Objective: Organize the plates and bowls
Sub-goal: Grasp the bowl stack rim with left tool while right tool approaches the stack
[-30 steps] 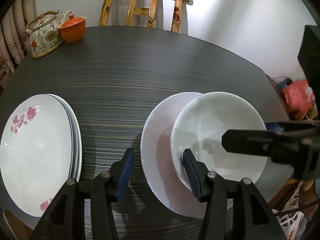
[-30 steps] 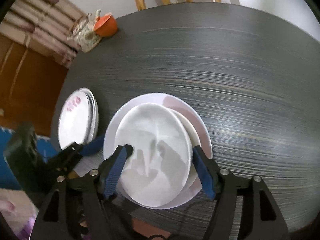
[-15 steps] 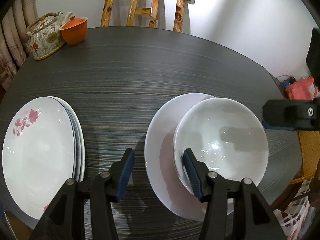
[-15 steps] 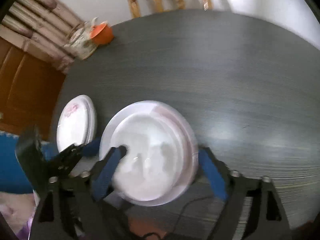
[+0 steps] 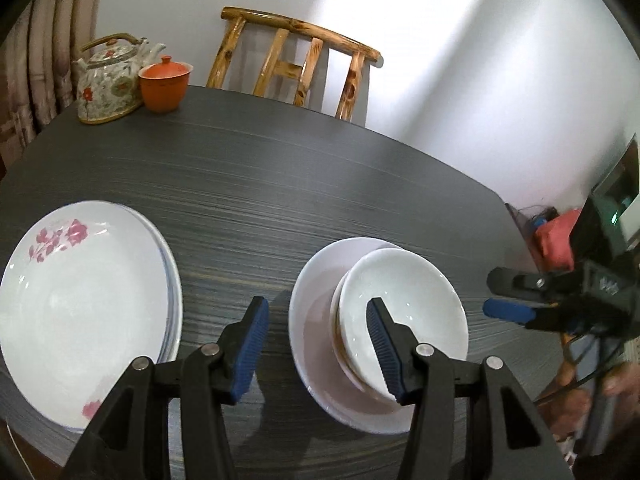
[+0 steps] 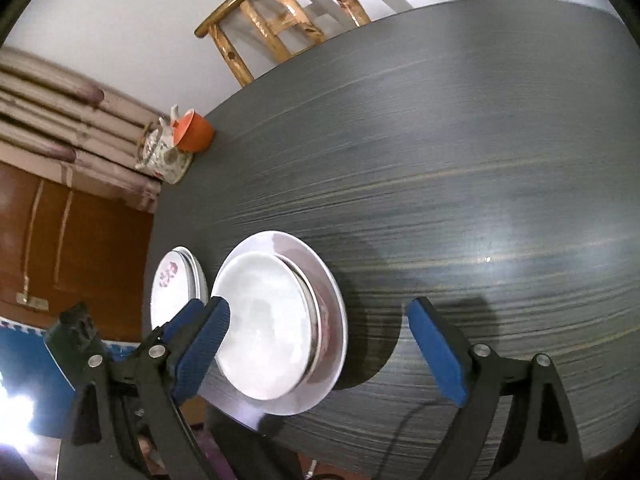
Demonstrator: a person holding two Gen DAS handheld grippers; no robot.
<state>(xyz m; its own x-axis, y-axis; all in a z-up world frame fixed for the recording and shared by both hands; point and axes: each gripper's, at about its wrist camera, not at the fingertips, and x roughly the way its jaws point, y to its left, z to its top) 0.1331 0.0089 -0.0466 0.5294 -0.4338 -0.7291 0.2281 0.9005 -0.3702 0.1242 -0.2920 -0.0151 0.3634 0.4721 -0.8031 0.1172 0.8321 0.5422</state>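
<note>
With the stacked white ceramic bowls [image 5: 404, 312] sitting off-centre on the plain white plate [image 5: 316, 340], the left gripper [image 5: 316, 344] and right gripper [image 6: 316, 354] are both spread and empty, so centre the bowls gently before touching the flowered plate stack [image 5: 80, 300].

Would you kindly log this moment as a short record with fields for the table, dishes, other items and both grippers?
table: dark wood-grain table
plain dishes: white bowls nested, on a white plate
patterned dishes: stack of pink-flowered plates, apart from the plain plate
far corner: floral teapot beside orange lidded cup
behind table: wooden chair
left gripper: open, holding nothing
right gripper: open wide, holding nothing
</note>
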